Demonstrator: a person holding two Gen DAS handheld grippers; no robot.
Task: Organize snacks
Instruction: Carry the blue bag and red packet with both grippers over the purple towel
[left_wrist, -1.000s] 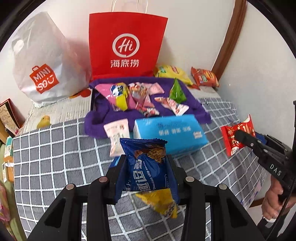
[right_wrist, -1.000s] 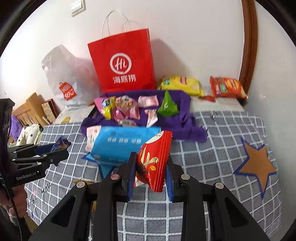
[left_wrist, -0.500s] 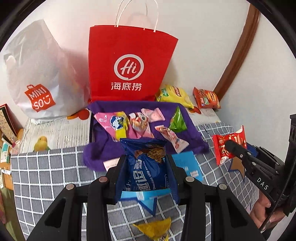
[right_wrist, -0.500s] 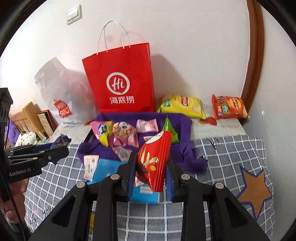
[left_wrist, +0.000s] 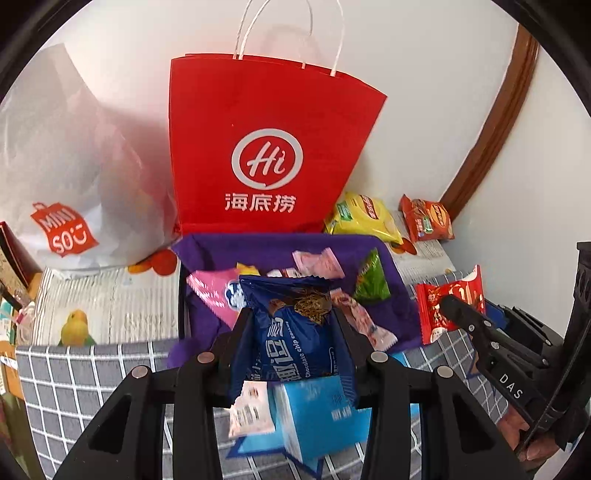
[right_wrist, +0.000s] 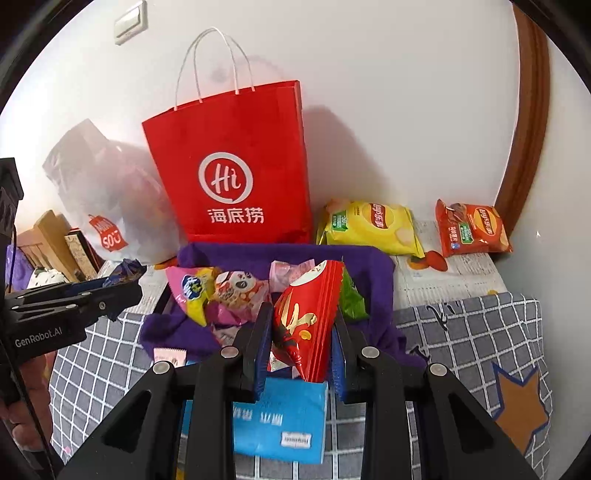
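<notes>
Left wrist view: the left claw (left_wrist: 293, 343) is clamped on an upright blue chocolate chip cookie packet (left_wrist: 295, 332). Just beyond it, a purple-lined tray (left_wrist: 258, 247) holds pink, green and other snack packets, with a red Haidilao paper bag (left_wrist: 266, 147) behind.

Right wrist view: the right claw (right_wrist: 301, 345) is clamped on a red snack packet (right_wrist: 304, 317), in front of the same tray; a blue tissue pack (right_wrist: 280, 421) lies beneath the claw.

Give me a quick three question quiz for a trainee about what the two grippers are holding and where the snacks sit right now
1. True or false: the left gripper is shut on a blue cookie packet.
2. What does the right gripper hold? A) green pouch B) red snack packet C) yellow chip bag
3. Fill in: most loose snacks lie on the ____ cloth.

Key: 1 true; 2 B; 3 purple.
</notes>
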